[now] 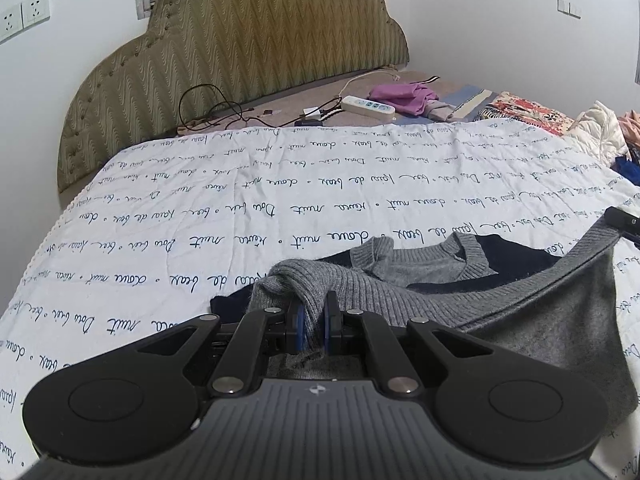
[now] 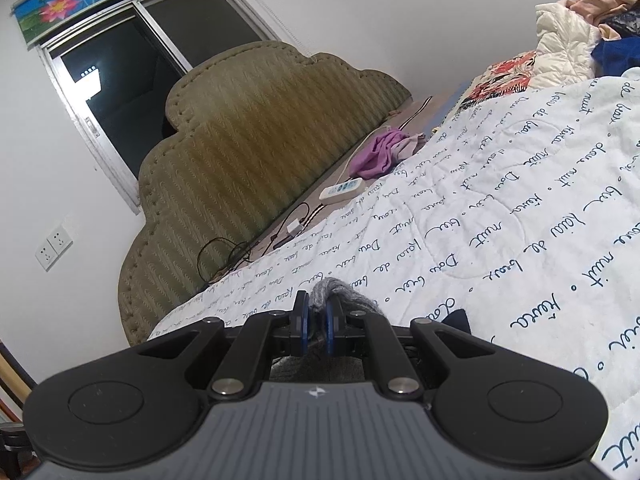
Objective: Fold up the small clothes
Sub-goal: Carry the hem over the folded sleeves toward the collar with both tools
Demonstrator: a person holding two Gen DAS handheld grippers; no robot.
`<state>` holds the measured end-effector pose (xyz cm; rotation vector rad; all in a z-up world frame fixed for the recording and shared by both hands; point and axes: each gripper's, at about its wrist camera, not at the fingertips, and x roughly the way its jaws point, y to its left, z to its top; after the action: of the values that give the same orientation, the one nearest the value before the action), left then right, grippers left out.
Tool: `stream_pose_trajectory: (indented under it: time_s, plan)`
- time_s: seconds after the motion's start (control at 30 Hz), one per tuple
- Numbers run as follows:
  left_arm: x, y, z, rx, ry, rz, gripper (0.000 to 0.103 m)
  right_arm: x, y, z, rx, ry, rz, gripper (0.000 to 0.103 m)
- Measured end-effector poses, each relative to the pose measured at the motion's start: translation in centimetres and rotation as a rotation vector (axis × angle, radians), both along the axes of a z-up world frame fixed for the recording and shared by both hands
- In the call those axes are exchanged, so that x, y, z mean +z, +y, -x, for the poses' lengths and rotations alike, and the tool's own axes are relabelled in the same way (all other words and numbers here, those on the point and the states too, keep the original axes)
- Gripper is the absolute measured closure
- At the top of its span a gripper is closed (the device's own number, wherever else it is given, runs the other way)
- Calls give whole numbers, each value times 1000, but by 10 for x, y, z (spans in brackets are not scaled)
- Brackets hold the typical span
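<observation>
**Grey sweater pinched at both ends**

The left gripper [image 1: 314, 312] is clamped tight on a bunched ribbed fold of the grey sweater [image 1: 460, 292]. From there the knit stretches across the quilt [image 1: 240, 208] toward three o'clock, its ribbed edge rising to the right gripper [image 1: 624, 222] at the frame's edge. In the right wrist view, the right gripper [image 2: 318, 312] pinches a grey tuft at twelve o'clock.

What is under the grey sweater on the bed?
A dark navy garment shows beneath the grey sweater, both on the script-printed white quilt. How far the navy piece extends is covered by the knit.
</observation>
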<state>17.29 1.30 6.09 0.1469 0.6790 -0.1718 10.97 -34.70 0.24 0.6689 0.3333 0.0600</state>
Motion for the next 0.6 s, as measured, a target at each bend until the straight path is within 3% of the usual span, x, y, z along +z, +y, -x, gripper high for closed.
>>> stream_pose_trajectory:
  time_s: [0.6]
  plan:
    - [-20,0,-33,50,59,-11,94,-9,-1,-23,-20,43,30,95]
